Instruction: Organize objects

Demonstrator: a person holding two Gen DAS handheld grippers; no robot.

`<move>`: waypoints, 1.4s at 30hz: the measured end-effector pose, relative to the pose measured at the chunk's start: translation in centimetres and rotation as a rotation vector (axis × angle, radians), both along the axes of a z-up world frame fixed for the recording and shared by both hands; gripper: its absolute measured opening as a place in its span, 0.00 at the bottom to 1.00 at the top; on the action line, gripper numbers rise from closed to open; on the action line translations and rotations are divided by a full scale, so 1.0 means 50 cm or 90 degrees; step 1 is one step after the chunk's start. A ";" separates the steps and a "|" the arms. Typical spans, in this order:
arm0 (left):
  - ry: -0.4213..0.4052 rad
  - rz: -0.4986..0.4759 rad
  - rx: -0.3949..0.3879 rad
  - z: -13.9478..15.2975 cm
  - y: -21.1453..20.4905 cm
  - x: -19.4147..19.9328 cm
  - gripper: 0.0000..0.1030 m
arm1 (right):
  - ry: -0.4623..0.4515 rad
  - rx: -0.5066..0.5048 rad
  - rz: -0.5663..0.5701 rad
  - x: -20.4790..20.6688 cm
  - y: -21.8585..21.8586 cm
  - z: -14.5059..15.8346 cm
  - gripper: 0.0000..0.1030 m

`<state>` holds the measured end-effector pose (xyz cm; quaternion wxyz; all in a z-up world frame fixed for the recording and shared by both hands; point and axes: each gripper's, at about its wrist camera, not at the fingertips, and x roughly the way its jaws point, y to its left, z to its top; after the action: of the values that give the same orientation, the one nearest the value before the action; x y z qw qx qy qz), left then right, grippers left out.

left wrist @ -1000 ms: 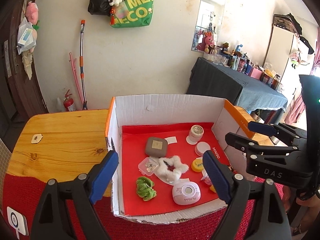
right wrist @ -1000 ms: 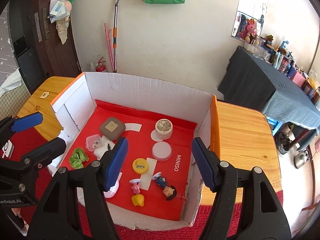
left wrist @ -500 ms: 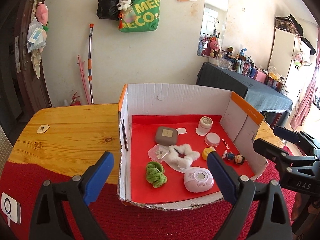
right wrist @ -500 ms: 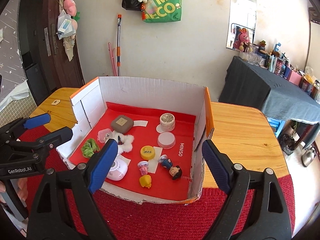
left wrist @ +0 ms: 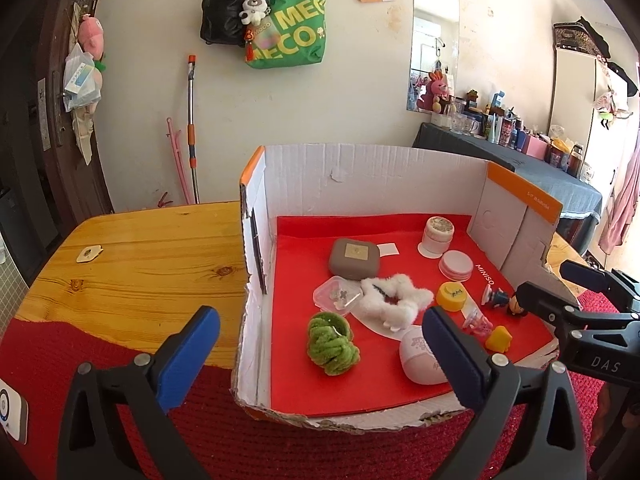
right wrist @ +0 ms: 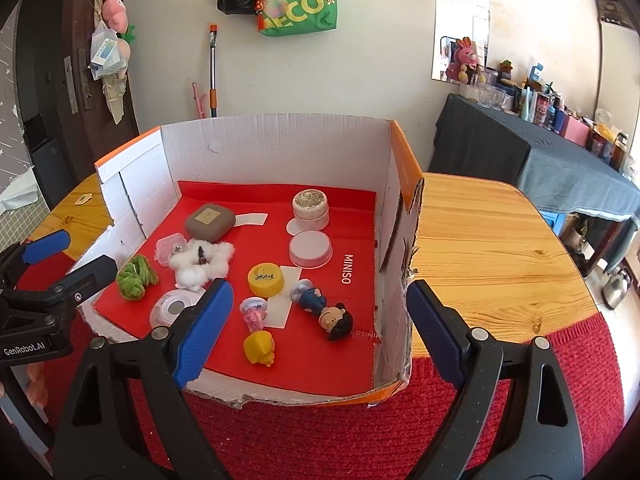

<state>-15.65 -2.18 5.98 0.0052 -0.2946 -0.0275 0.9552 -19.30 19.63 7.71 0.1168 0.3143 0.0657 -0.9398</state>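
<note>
A: Panel reading, left wrist view: the left gripper (left wrist: 320, 344) hangs before the near edge of the cardboard box (left wrist: 360, 168); its jaws are opening, already very wide, and nothing lies between them; the box's near left corner merely shows in the gap beyond.

B: And the right gripper (right wrist: 316, 312)?

A: Also spread wide and empty; its pads touch nothing; it points down over the box's near right corner. Neither gripper has hold of anything.

B: Where are the things to be organized?

A: All inside the box, on its red liner (right wrist: 352, 216), the box itself standing on the wooden counter (right wrist: 492, 248); scattered, not grouped. At the back: a grey case (right wrist: 210, 222), a lidded jar (right wrist: 311, 205), a flat white lid (right wrist: 310, 248). In the middle: a small clear container (right wrist: 171, 249), a white fluffy scrunchie (right wrist: 202, 262), a yellow cap (right wrist: 266, 279). Toward the front: a green scrunchie (right wrist: 136, 276), a white round device (right wrist: 172, 312) partly hidden by a blue pad, a dark-haired figurine (right wrist: 326, 310) lying on its side, a small pink figure (right wrist: 254, 311), a yellow toy (right wrist: 259, 348).

B: Progress, then?

A: As a judgement: barely begun; no item appears sorted or lifted; every piece remains to be picked and placed; the first grasp is not yet made.
</note>
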 end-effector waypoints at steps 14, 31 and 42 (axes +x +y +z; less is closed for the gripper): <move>-0.009 0.018 -0.002 -0.022 -0.005 -0.006 1.00 | 0.031 0.026 -0.018 0.009 -0.001 -0.020 0.93; 0.009 0.016 -0.006 -0.016 -0.002 0.005 1.00 | 0.043 0.003 -0.025 0.019 0.010 -0.014 0.96; 0.005 0.015 -0.006 -0.018 -0.002 0.006 1.00 | 0.045 0.009 -0.018 0.020 0.003 -0.015 1.00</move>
<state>-15.34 -2.28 5.07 -0.0072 -0.2906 -0.0265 0.9564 -18.30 19.78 6.98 0.0992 0.2828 0.0719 -0.9513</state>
